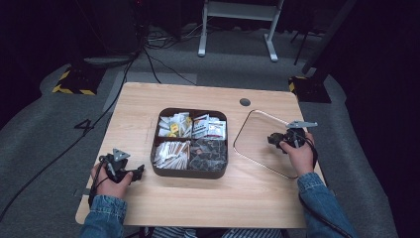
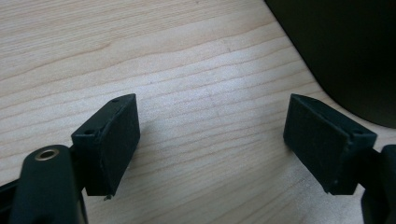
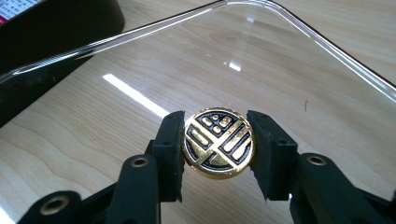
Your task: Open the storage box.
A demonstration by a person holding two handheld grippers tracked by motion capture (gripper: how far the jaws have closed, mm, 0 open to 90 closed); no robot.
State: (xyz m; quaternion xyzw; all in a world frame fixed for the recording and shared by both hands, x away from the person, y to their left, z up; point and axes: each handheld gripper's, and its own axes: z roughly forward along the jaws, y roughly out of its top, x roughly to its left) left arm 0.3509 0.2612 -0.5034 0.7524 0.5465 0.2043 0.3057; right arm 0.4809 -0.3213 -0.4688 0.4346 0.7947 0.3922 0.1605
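Note:
A clear, rounded-corner lid (image 1: 257,134) lies flat on the wooden table, right of a dark compartment box (image 1: 189,173). A round gold-and-black knob (image 3: 218,142) sits on the lid (image 3: 280,60). My right gripper (image 3: 217,143) is shut on that knob, one pad on each side of its rim. In the high view the right gripper (image 1: 275,140) sits low over the lid's right part, held by a hand in a denim sleeve. My left gripper (image 1: 138,172) rests on the table left of the box; its jaws (image 2: 212,144) stand wide apart over bare wood with nothing between them.
The box holds several sachets and packets in four compartments (image 1: 190,130). Its dark wall shows in the left gripper view (image 2: 345,46) and the right gripper view (image 3: 56,28). A cable grommet (image 1: 244,102) sits in the table's far part. Cables cross the floor behind.

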